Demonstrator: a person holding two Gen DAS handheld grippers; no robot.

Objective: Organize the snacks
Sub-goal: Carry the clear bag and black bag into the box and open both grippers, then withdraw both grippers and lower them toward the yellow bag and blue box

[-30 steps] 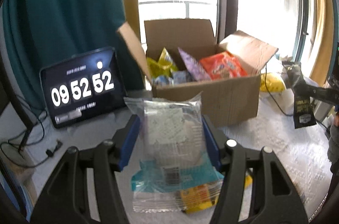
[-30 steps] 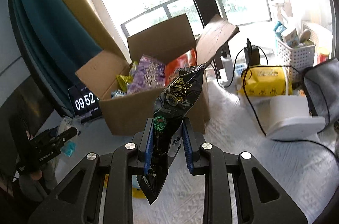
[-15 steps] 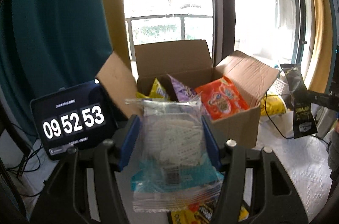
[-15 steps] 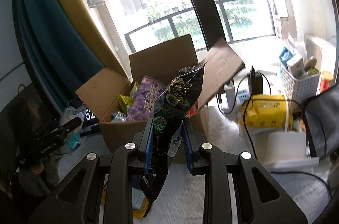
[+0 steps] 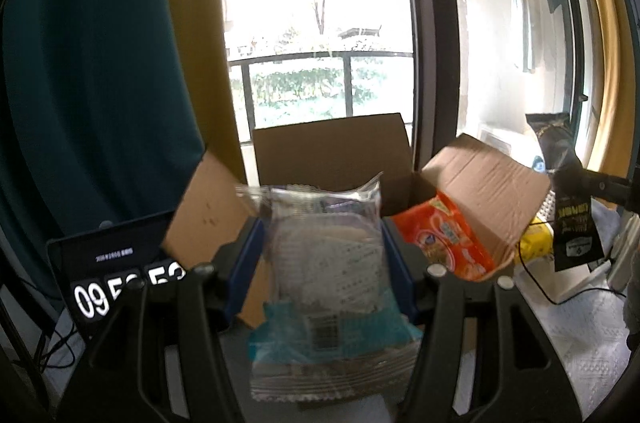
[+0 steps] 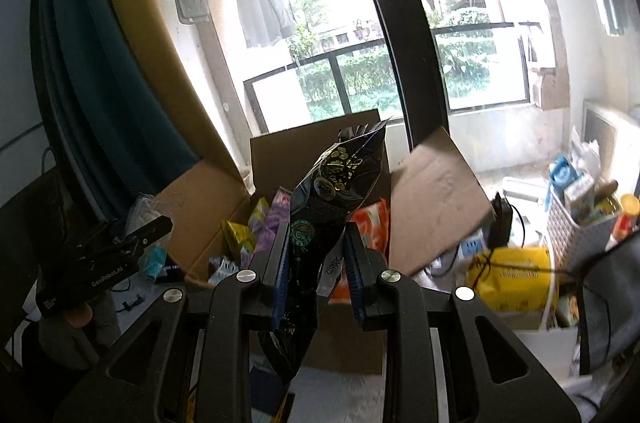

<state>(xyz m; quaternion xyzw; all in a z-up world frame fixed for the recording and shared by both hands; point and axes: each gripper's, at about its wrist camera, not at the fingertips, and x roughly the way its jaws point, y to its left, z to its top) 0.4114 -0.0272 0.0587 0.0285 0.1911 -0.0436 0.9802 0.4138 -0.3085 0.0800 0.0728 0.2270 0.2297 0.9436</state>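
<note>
My left gripper (image 5: 322, 243) is shut on a clear snack packet with a teal band (image 5: 326, 275), held upright just in front of the open cardboard box (image 5: 332, 151). An orange snack bag (image 5: 444, 243) lies inside the box at the right. My right gripper (image 6: 316, 243) is shut on a black snack bag with gold print (image 6: 340, 183), raised before the same box (image 6: 312, 155), where purple (image 6: 276, 219), yellow (image 6: 238, 235) and orange (image 6: 374, 227) bags lie. The left gripper (image 6: 116, 247) shows at the left of the right wrist view, and the black bag (image 5: 568, 203) at the right edge of the left wrist view.
A tablet showing a clock (image 5: 112, 271) leans left of the box. A yellow pack (image 6: 512, 275), a white basket of items (image 6: 580, 219), cables and a charger (image 6: 502, 223) crowd the right side. Teal curtains (image 5: 92, 63) and a window frame (image 5: 424, 23) stand behind.
Both grippers have risen and come closer to the box with their packets still held. The box now sits lower and larger in both views, and more window shows above it.
</note>
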